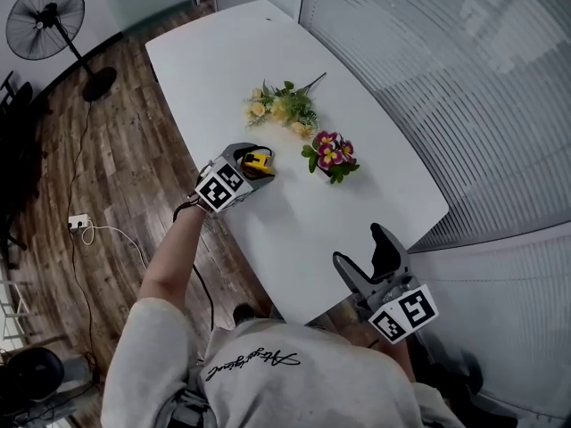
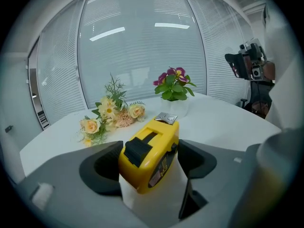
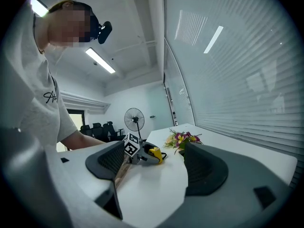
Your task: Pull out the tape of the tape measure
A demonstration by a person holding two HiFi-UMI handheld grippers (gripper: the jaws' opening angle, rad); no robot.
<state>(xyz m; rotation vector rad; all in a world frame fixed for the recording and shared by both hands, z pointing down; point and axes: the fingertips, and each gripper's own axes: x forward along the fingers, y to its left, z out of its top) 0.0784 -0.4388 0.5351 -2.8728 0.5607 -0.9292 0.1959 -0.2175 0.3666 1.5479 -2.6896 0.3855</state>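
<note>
1. A white table (image 1: 268, 52) is seen from above, with a wooden floor (image 1: 134, 141) to its left and a blind-covered glass wall (image 1: 464, 78) to its right.
2. The yellow tape measure (image 1: 258, 160) is stood on edge on the table, near the table's left edge and short of the flowers. In the left gripper view its black lock button (image 2: 138, 148) is turned towards the camera and its metal clip (image 2: 166, 118) is at the top.
3. The left gripper (image 1: 266, 166) is pointed down at the table, with its marker cube (image 1: 221, 188) at the rear. Its jaws are set wide, one on each side of the tape measure and just beside its flanks. A strip of bare table is seen between the lower body and the right-hand jaw, so no firm press by the pads is shown.
4. The right gripper (image 1: 359, 246) is held close to level at the table's near right corner, well apart from the tape measure. Its jaws are spread wide and nothing is held between them; only the table top is seen in the gap in the right gripper view.
5. A spray of yellow flowers (image 1: 281, 107) is laid on the table beyond the tape measure.
6. A small pot of purple flowers (image 1: 330, 154) is stood to the right of the tape measure, near the yellow spray but apart from it.
7. A standing fan (image 1: 45, 12) is placed on the floor at the far left, and a white power strip (image 1: 78, 222) is laid on the floor nearer the person.
</note>
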